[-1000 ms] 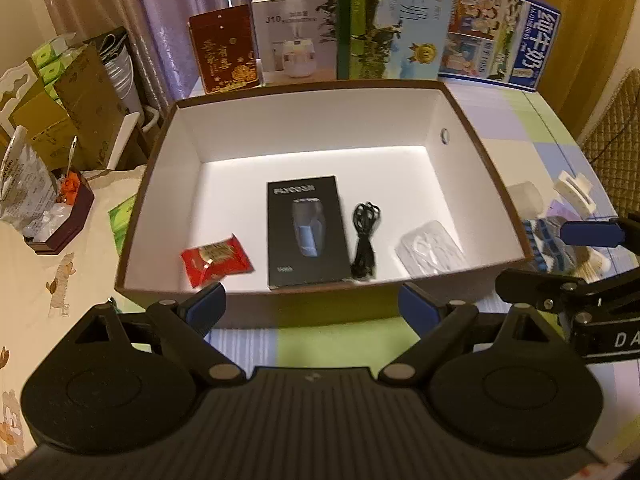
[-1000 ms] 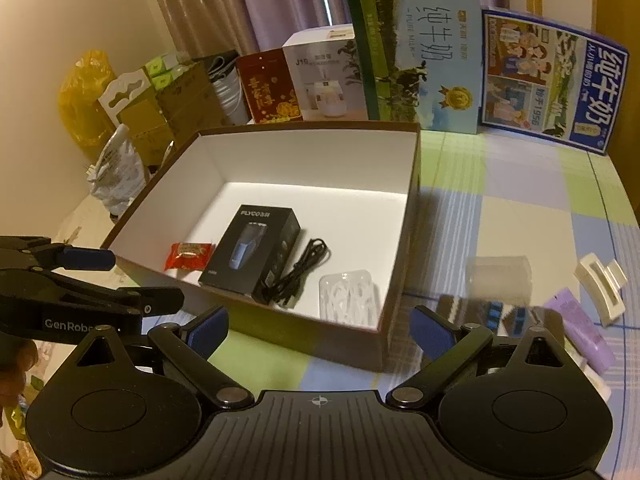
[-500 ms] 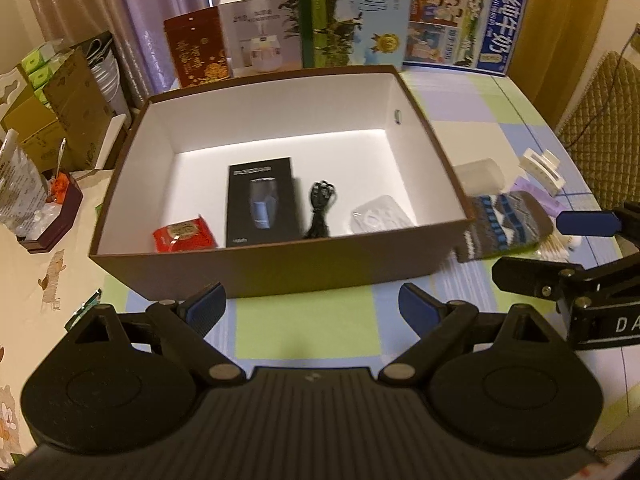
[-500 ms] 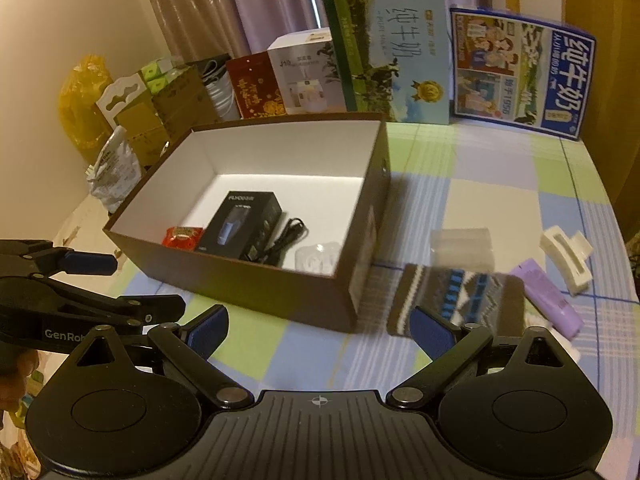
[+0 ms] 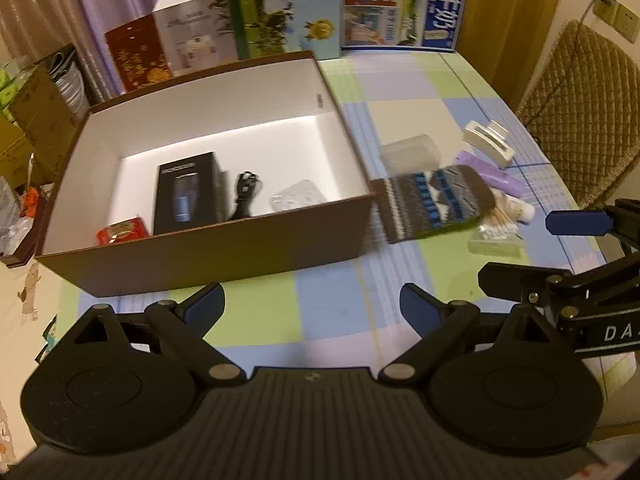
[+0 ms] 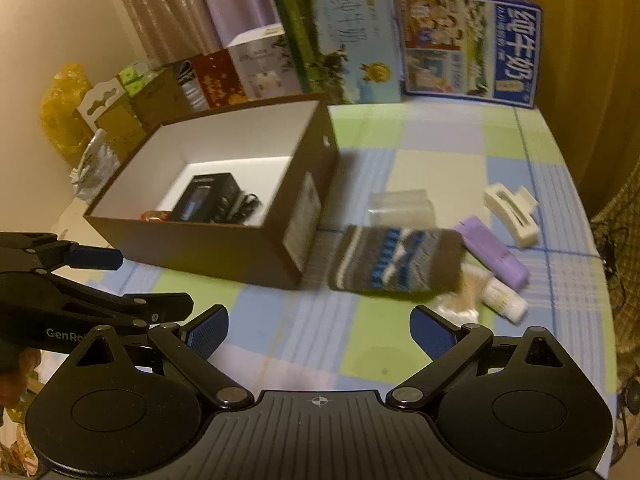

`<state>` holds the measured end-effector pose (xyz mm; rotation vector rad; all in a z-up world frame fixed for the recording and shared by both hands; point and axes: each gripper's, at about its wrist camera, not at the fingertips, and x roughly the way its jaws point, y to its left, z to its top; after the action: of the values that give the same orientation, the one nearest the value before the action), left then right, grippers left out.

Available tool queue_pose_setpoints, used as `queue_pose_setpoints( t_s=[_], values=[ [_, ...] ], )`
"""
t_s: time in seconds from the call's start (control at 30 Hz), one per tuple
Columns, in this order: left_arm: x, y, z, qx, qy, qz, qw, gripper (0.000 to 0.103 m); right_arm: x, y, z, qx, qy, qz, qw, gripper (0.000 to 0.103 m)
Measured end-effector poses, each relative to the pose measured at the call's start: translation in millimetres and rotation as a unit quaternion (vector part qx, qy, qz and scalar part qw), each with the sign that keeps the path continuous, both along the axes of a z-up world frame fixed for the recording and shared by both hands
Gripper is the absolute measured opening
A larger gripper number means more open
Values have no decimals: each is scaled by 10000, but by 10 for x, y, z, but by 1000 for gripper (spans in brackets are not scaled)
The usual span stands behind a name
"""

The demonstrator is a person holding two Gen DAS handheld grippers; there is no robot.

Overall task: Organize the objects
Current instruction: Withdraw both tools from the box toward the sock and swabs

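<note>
A brown box (image 5: 208, 254) (image 6: 224, 254) with a white inside holds a black carton (image 5: 186, 192), a black cable (image 5: 244, 196), a clear plastic piece (image 5: 294, 200) and a red packet (image 5: 120, 232). To its right on the table lie a striped knit pouch (image 5: 432, 200) (image 6: 396, 260), a clear container (image 6: 400, 206), a purple tube (image 6: 494, 252), a white hair clip (image 6: 512, 214), a small white bottle (image 6: 502, 296) and a bag of cotton swabs (image 5: 496, 228). My left gripper (image 5: 312, 306) and right gripper (image 6: 318, 330) are both open and empty, held above the table's near side.
Milk cartons (image 6: 344, 40), a white appliance box (image 5: 196, 32) and a red box (image 5: 136, 56) stand along the back of the checked tablecloth (image 6: 440, 140). Cardboard and bags (image 6: 116, 120) crowd the left side. A quilted chair (image 5: 584, 128) stands at the right.
Both grippers have pulled back from the box and swung right. The pouch, tube, clip and bottle beside the box have come into fuller view. Both grippers stayed open.
</note>
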<state>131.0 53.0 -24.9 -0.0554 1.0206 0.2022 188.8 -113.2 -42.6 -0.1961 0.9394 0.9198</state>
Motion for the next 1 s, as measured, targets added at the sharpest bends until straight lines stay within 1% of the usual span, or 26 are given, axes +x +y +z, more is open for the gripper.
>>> queue_pose_setpoints(
  t_s=[0.2, 0.53, 0.73, 1.0],
  values=[
    [97, -276, -60, -47, 54, -186, 9998, 93, 97, -312, -46, -68, 62, -195, 9998, 95],
    [294, -717, -216, -174, 84, -490, 9986, 93, 341, -791, -146, -175, 123, -686, 9974, 95],
    [434, -922, -334, -290, 57, -600, 9978, 92, 485, -955, -216, -263, 115, -845, 9960, 95],
    [638, -1100, -440, -320, 64, -743, 9967, 92, 657, -1054, -262, -255, 88, -894, 9956, 95]
  ],
)
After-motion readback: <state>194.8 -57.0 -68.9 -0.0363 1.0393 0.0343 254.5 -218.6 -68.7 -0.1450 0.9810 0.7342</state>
